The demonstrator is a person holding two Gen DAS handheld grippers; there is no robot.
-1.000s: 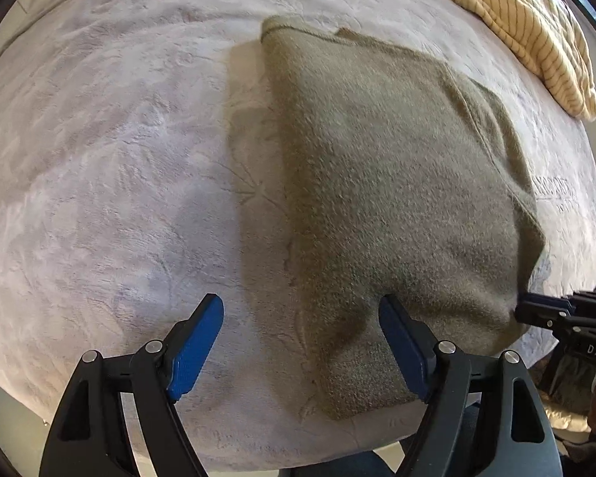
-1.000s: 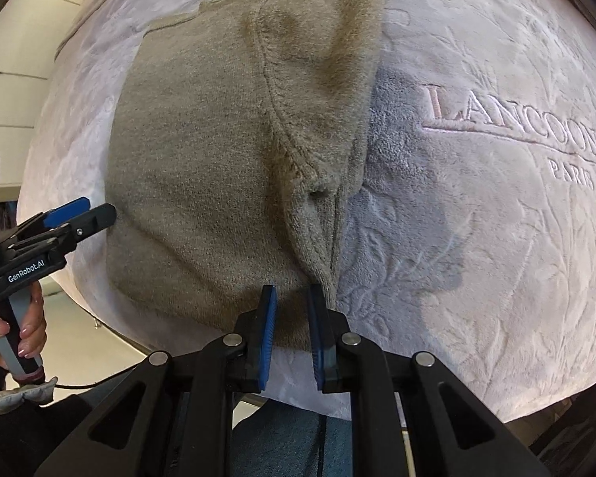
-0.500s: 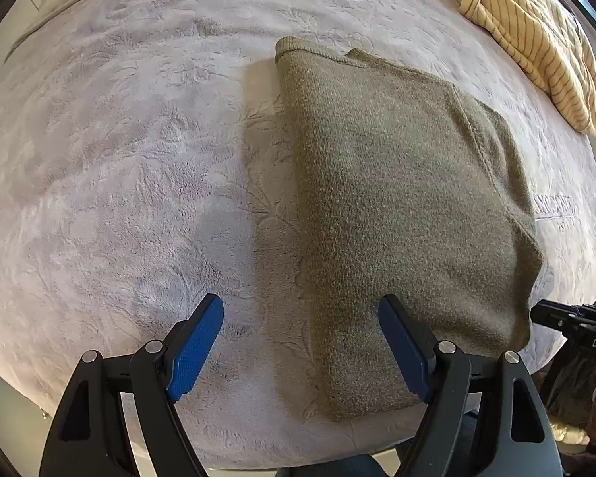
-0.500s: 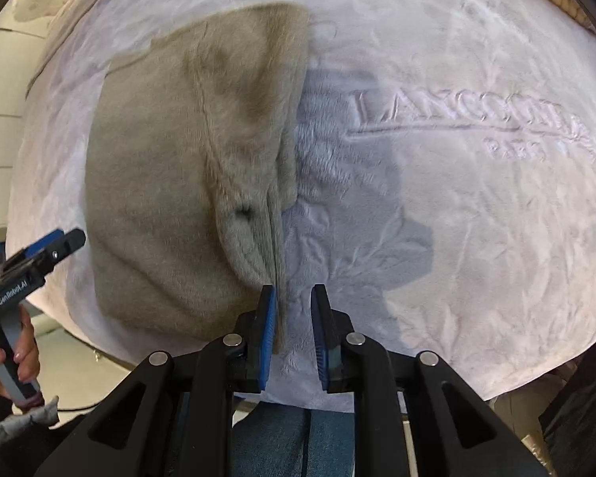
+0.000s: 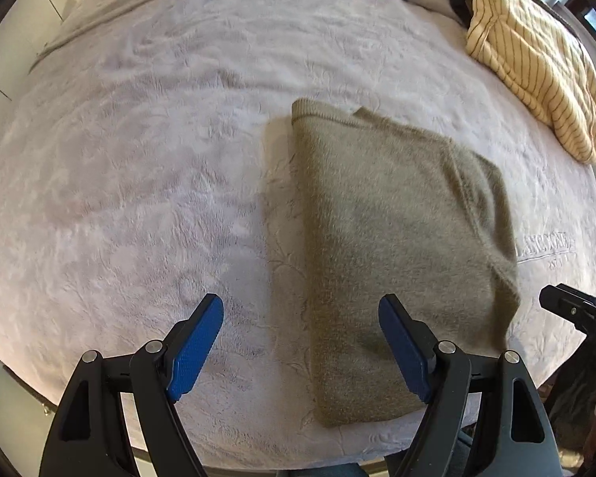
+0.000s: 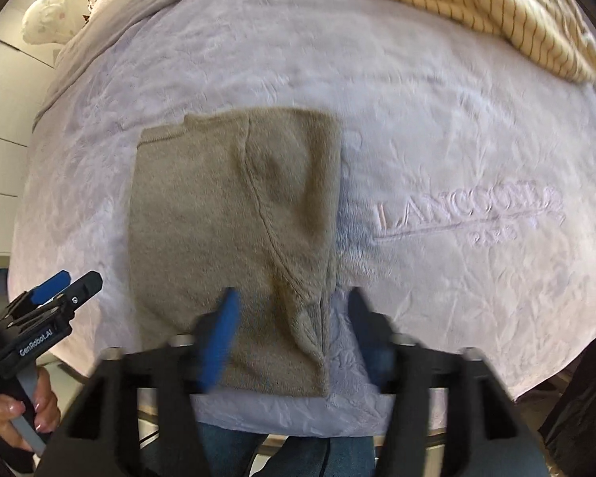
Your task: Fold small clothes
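Observation:
An olive-green fuzzy garment (image 5: 393, 246) lies folded into a rectangle on the pale blanket; it also shows in the right wrist view (image 6: 234, 222), with a sleeve seam running down its right side. My left gripper (image 5: 302, 346) is open and empty, held above the garment's near left edge. My right gripper (image 6: 294, 338) is open and empty over the garment's near right corner, its image blurred. The right gripper's tip (image 5: 576, 310) shows at the right edge of the left wrist view, and the left gripper (image 6: 55, 298) at the left of the right wrist view.
A cream striped garment (image 5: 536, 67) lies crumpled at the far right of the bed, also in the right wrist view (image 6: 480, 4). The pale plush blanket (image 5: 139, 183) carries embossed lettering (image 6: 469, 210) right of the folded garment. The bed's front edge is just below both grippers.
My right gripper has opened and let go of the garment's near right corner. Both grippers have pulled back and up, so the garment looks smaller and farther.

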